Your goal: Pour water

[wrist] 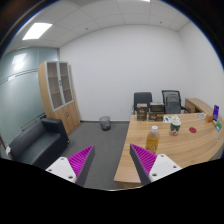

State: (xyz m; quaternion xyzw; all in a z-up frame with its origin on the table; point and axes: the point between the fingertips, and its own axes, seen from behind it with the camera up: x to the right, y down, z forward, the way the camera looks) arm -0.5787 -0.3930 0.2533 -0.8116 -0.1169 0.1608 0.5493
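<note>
My gripper [113,160] is held high and stands open, with only grey floor and the near end of a wooden table [178,148] showing between its purple-padded fingers [82,158]. Far beyond the fingers, on the table, stands a small bottle with an orange-brown liquid and a light cap [154,134]. A white cup-like object with green on it [173,124] sits farther along the table. Nothing is held.
A black sofa [38,143] stands left of the fingers. A wooden cabinet with glass doors [60,92] lines the left wall. Two black chairs [158,102] and a grey bin [105,122] are at the far wall. More small items [213,120] lie on the table's far end.
</note>
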